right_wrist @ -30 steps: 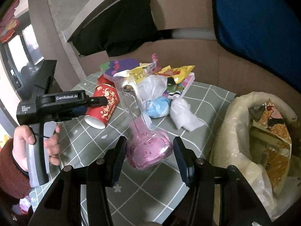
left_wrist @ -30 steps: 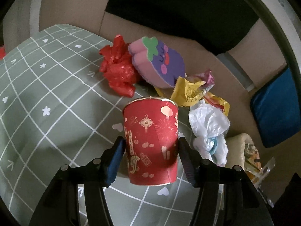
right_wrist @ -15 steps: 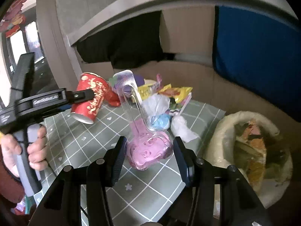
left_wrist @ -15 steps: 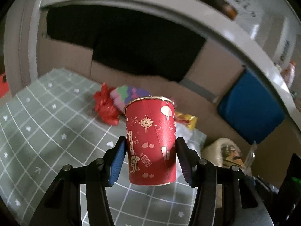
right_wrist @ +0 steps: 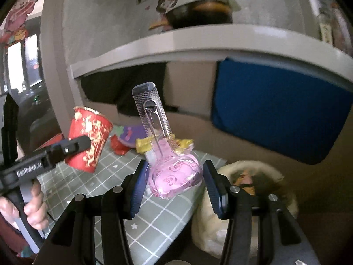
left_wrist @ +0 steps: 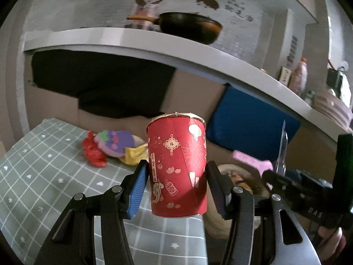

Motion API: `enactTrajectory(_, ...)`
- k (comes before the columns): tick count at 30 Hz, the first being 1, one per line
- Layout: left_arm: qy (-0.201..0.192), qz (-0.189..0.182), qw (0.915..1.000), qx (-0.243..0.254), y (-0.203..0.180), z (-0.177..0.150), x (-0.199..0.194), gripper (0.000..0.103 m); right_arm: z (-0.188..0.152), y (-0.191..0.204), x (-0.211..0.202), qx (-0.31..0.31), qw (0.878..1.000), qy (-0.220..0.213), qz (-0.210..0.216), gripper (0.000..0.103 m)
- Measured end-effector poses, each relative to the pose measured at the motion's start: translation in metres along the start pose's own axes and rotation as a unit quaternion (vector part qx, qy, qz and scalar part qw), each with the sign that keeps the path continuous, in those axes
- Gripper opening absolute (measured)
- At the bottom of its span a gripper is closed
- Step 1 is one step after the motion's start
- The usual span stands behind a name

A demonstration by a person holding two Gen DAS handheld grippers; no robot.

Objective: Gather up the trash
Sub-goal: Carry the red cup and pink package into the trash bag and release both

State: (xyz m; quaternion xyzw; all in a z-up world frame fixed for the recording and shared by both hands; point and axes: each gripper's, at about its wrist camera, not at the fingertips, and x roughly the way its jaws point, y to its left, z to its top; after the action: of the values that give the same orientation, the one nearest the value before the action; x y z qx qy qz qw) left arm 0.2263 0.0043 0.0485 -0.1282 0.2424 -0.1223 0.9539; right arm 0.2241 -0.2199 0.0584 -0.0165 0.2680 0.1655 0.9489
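Observation:
My left gripper (left_wrist: 175, 185) is shut on a red paper cup (left_wrist: 177, 165) with gold prints, held upright above the green checked tablecloth (left_wrist: 44, 176). It also shows in the right wrist view (right_wrist: 88, 141), at the left, tilted. My right gripper (right_wrist: 174, 183) is shut on a clear plastic blister pack with a pink panda-print base (right_wrist: 174, 174), lifted over the table's right edge. The pack also shows in the left wrist view (left_wrist: 251, 160). A trash bag (right_wrist: 249, 181) with a cream rim, holding wrappers, sits low beside the table.
A red crumpled bag (left_wrist: 94, 152), a purple foam toy (left_wrist: 114, 143) and a yellow wrapper (left_wrist: 134, 152) lie at the table's far edge. A blue cushion (right_wrist: 275, 114) leans on the brown wall behind. A grey shelf (left_wrist: 132, 37) with a pan runs overhead.
Both grippers have risen and tilted up with their loads. The cup has left the table; the shelf and wall now fill the upper view.

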Motion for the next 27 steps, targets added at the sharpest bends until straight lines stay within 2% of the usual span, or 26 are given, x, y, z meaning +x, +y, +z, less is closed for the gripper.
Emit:
enactTrajectory(10,0.018,-0.048,0.9982,0.032,-0.061,-0.010,0.012,0.054,-0.002,-0.036,-0.047,0.010,0.998,-0.030,-0.048,0.048)
enactTrajectory(15,0.025,-0.055,0.9967,0.053,-0.080,-0.020,0.021,0.054,-0.009,-0.056,-0.057,0.024,0.997,-0.034,-0.061,0.048)
enactTrajectory(21,0.034,-0.060,0.9964,0.049,-0.087,-0.028,0.038,0.054,-0.019,-0.076,-0.049,0.038,0.997,-0.027,-0.069,0.048)
enactTrajectory(27,0.061,-0.084,0.9936,0.046,-0.094,-0.032,0.080,0.055,-0.030,-0.102,-0.029,0.057,0.995,-0.016,-0.078,0.048)
